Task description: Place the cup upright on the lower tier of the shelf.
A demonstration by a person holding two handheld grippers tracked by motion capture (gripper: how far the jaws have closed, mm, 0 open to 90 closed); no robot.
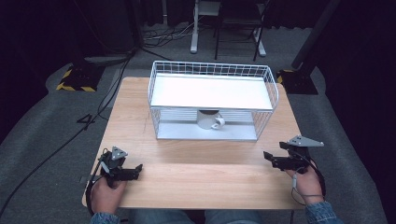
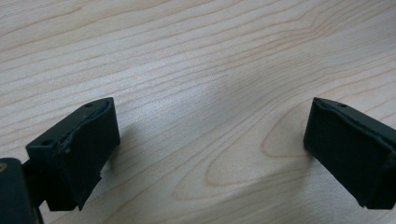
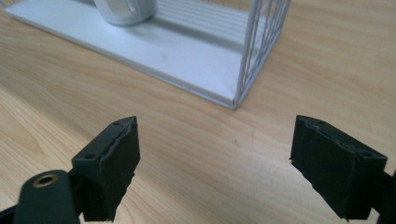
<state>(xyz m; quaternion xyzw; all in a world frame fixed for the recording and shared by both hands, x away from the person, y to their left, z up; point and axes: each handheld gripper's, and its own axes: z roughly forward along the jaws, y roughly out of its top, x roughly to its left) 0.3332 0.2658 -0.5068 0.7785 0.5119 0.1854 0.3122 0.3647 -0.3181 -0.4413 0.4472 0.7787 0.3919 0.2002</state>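
A white wire rack (image 1: 212, 100) with a flat top shelf stands on the far half of the wooden table (image 1: 201, 172). On its lower shelf sits a white mug (image 1: 209, 119), handle toward me; the right gripper view catches the mug (image 3: 125, 10) at its top edge on the rack's base (image 3: 187, 56). My left gripper (image 1: 136, 171) rests at the table's near left, open, with bare wood between its jaws (image 2: 210, 140). My right gripper (image 1: 267, 157) is at the near right, open and empty (image 3: 215, 154), pointing toward the rack's front right corner.
Cables (image 1: 70, 135) run over the grey floor left of the table. Desk legs and a chair (image 1: 233, 28) stand behind the rack. Yellow-black striped bases (image 1: 77, 79) sit at the far left and far right. Bare wood lies between the two grippers.
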